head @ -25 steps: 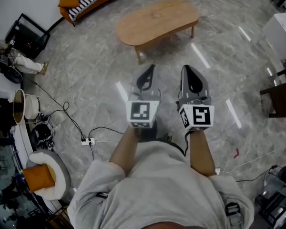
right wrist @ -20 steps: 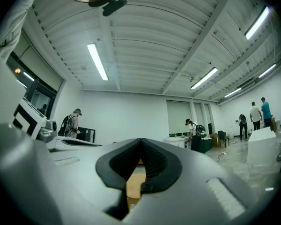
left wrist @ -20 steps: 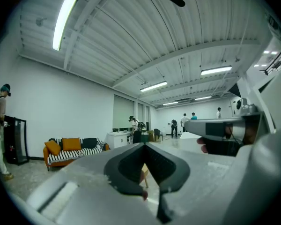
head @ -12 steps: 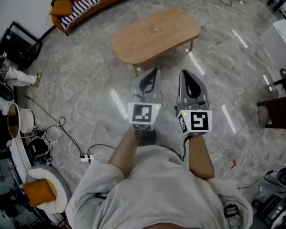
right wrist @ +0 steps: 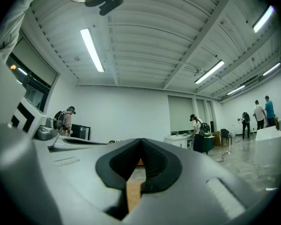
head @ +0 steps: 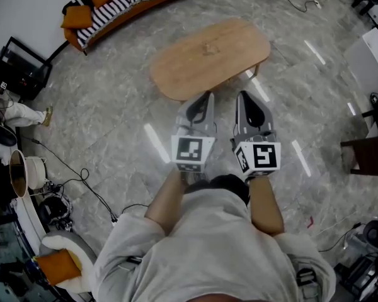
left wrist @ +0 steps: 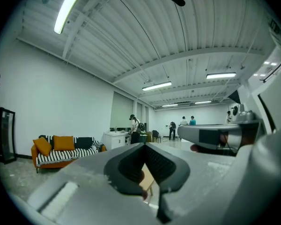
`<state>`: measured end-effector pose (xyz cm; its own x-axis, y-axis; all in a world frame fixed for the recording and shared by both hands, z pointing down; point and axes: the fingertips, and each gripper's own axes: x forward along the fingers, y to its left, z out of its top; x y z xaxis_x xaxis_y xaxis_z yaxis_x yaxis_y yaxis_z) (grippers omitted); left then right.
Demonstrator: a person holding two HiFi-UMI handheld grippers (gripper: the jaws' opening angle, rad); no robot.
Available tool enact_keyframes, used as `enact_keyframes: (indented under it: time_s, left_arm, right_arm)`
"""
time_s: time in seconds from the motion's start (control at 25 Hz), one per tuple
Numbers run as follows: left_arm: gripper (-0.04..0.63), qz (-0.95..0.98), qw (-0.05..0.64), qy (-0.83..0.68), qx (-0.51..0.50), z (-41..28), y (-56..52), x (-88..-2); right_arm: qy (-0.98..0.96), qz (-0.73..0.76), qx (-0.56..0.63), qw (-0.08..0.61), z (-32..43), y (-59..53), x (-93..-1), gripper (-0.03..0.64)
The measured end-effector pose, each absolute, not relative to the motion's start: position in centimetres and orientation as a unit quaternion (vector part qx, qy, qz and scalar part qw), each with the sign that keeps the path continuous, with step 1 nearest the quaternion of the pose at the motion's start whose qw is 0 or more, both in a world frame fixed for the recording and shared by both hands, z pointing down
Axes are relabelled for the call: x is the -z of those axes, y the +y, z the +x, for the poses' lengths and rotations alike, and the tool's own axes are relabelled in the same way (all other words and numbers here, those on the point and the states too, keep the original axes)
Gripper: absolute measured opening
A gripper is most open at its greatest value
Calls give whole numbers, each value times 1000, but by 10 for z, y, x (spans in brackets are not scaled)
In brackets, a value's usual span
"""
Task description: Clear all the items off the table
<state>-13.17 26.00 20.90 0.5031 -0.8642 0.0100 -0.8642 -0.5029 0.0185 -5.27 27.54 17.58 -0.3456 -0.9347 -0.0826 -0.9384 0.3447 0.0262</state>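
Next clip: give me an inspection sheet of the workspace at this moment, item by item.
Surface: oval wooden coffee table, top bare.
Job's things: nothing seen.
Clutter: nothing seen on the table.
Grippers: left tool and right tool both shut, empty, level, side by side, pointing toward the table.
Cables: loose cables on the floor at left.
Surroundings: grey stone floor, orange sofa with striped cushions, dark chair at right, people far off.

Table (head: 208, 52) near edge partly behind left claw (head: 203, 97)
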Motion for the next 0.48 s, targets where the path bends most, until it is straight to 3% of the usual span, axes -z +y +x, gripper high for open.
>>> enact_keyframes:
  time_s: [0.48]
  left_arm:
    - [20, 863, 17, -504, -31, -122, 163, -235]
  right_arm:
    - [818, -574, -21, 24, -30, 173, -197, 6]
